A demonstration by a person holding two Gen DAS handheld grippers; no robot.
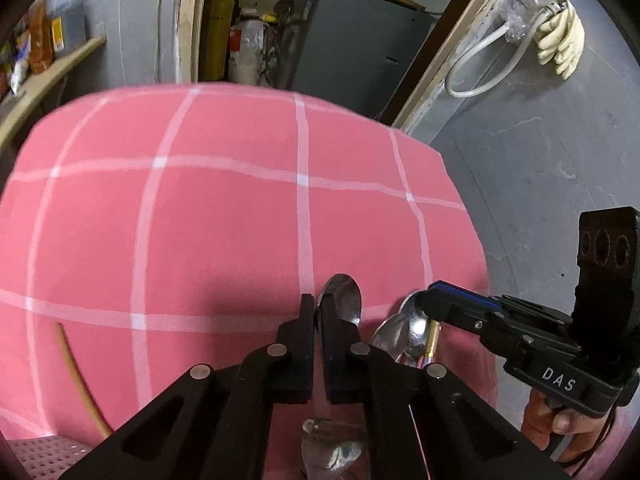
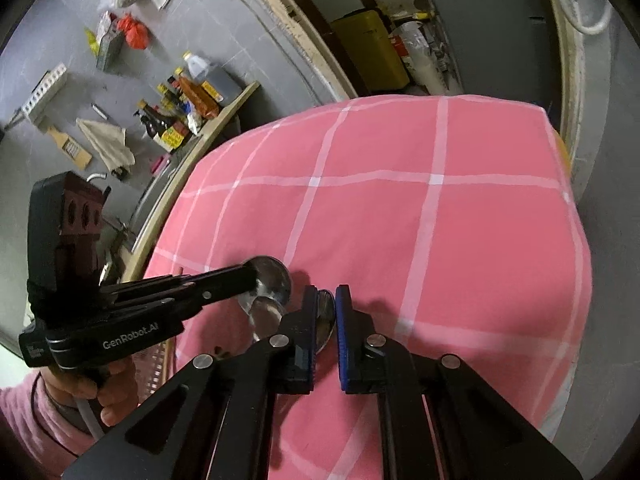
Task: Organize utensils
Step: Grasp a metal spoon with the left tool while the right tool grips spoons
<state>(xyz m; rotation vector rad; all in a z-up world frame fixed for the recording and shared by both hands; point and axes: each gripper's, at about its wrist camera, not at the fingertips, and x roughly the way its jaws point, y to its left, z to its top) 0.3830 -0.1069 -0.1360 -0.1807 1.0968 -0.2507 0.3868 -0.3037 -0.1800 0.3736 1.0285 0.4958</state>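
My left gripper is shut on a steel spoon, bowl pointing up and forward above the pink checked tablecloth. My right gripper is shut on a second steel spoon and shows in the left wrist view at the right. The two spoons are held close together above the table's near edge. In the right wrist view the left gripper comes in from the left with its spoon bowl. A clear glass sits below the left gripper; several utensils stand in another clear holder.
A pink perforated basket with a wooden stick sits at the near left table edge. A wooden shelf with sauce bottles runs along the left wall. A grey cabinet stands beyond the table.
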